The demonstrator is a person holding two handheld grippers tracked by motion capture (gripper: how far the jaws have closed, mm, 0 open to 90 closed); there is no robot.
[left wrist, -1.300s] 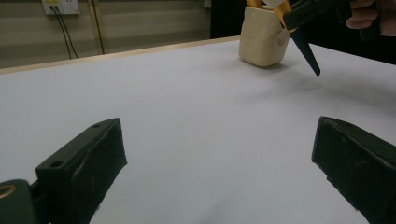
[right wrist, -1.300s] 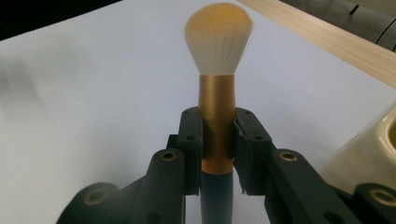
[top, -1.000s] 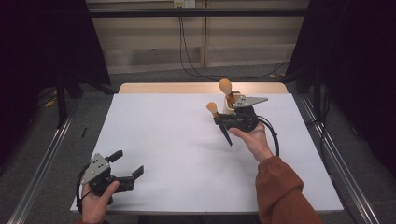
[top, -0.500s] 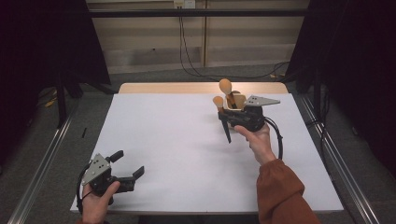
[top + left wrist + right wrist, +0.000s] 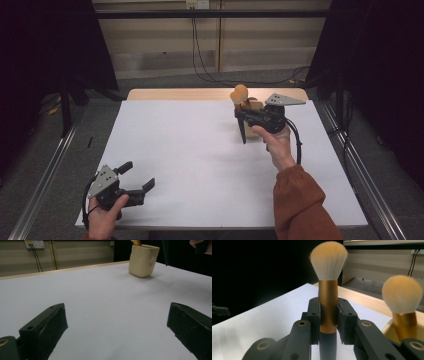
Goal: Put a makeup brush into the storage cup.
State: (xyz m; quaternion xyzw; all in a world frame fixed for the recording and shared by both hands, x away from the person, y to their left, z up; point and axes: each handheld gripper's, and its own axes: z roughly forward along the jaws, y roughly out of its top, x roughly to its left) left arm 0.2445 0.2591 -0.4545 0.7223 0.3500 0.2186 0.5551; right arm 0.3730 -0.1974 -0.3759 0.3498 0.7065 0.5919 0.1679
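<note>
My right gripper (image 5: 328, 315) is shut on the gold ferrule of a makeup brush (image 5: 328, 260), held upright with its pale bristles on top and its dark handle (image 5: 243, 132) hanging below. In the high view the right gripper (image 5: 248, 114) is raised at the far right of the table, right by a cream cup (image 5: 252, 106). A second brush (image 5: 402, 293) stands in that cup (image 5: 143, 260). My left gripper (image 5: 134, 181) rests open at the near left corner, its fingers (image 5: 47, 325) wide apart over bare table.
A white sheet covers the table (image 5: 200, 150), with a wooden strip (image 5: 175, 94) along the far edge. Metal rails (image 5: 45, 165) run along both sides. Cables (image 5: 200, 55) hang down the back wall.
The right hand has lifted the held brush and carried it toward the cup, so its head now sits by the standing brush. The left gripper has stayed put.
</note>
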